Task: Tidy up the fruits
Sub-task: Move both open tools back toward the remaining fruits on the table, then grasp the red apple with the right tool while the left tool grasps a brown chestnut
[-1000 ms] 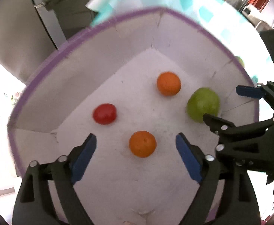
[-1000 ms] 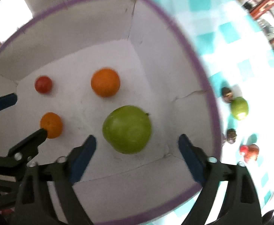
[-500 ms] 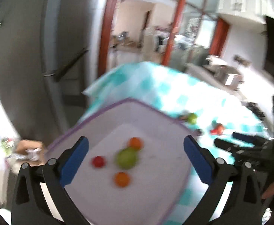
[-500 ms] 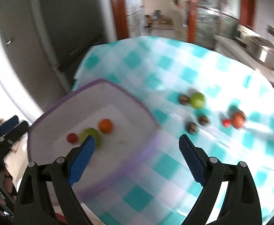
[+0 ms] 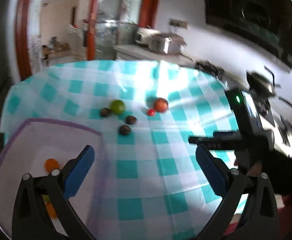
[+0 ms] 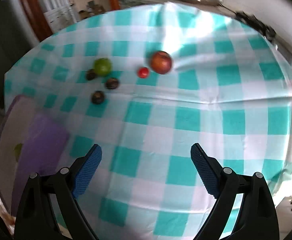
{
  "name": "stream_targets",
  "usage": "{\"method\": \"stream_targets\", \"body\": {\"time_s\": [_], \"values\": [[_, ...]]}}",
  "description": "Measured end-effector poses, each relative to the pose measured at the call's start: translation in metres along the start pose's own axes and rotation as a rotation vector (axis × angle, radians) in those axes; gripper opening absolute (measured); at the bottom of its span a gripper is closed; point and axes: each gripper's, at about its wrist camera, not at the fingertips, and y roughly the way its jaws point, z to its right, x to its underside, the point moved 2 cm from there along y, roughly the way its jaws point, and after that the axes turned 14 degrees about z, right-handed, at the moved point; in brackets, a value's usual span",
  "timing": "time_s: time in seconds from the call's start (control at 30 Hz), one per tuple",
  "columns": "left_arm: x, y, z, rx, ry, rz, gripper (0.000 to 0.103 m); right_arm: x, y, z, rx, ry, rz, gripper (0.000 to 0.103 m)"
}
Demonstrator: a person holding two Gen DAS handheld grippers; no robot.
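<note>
A white box with a purple rim [image 5: 66, 123] stands at the table's left edge, also in the right wrist view [image 6: 46, 140]. An orange [image 5: 51, 164] lies inside it. On the checked cloth lie a green apple [image 5: 117, 106] [image 6: 102, 66], a red apple [image 5: 160, 104] [image 6: 161, 62], a small red tomato [image 5: 151, 112] [image 6: 143, 72] and three dark round fruits [image 5: 124, 129] [image 6: 97, 97]. My left gripper [image 5: 145, 166] is open and empty, above the box's right edge. My right gripper [image 6: 146, 168] is open and empty over the cloth, and shows at the right in the left wrist view [image 5: 212, 139].
The round table has a teal and white checked cloth [image 6: 186, 120]. Beyond it are a counter with metal pots [image 5: 162, 42], a red door frame [image 5: 22, 30] and a dark appliance [image 5: 256, 10].
Both grippers have pulled up and back out of the box and swung right toward the table. The fruits on the cloth have come into view.
</note>
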Motion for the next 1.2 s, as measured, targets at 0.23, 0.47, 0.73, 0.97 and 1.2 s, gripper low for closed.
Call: {"method": "stream_targets", "body": {"time_s": [0.23,0.47,0.73,0.97,1.2], "values": [[0.026,0.089,0.027,0.019,0.029,-0.199,0.101,-0.017,0.047,0.043,-0.011,0.05,-0.067,0.088],[0.081,0.16,0.035,-0.037,0.002,-0.418,0.101,-0.055,0.12,0.058,-0.071,0.13,-0.089,0.088],[0.117,0.196,0.036,-0.105,0.001,-0.525,0.101,-0.113,0.202,0.051,-0.109,0.285,-0.042,0.088],[0.11,0.222,0.019,-0.19,-0.066,-0.511,0.101,-0.122,0.25,0.041,-0.028,0.275,-0.067,0.078],[0.09,0.254,-0.005,-0.251,-0.125,-0.448,0.101,-0.12,0.25,0.026,0.023,0.112,-0.044,0.064]]}}
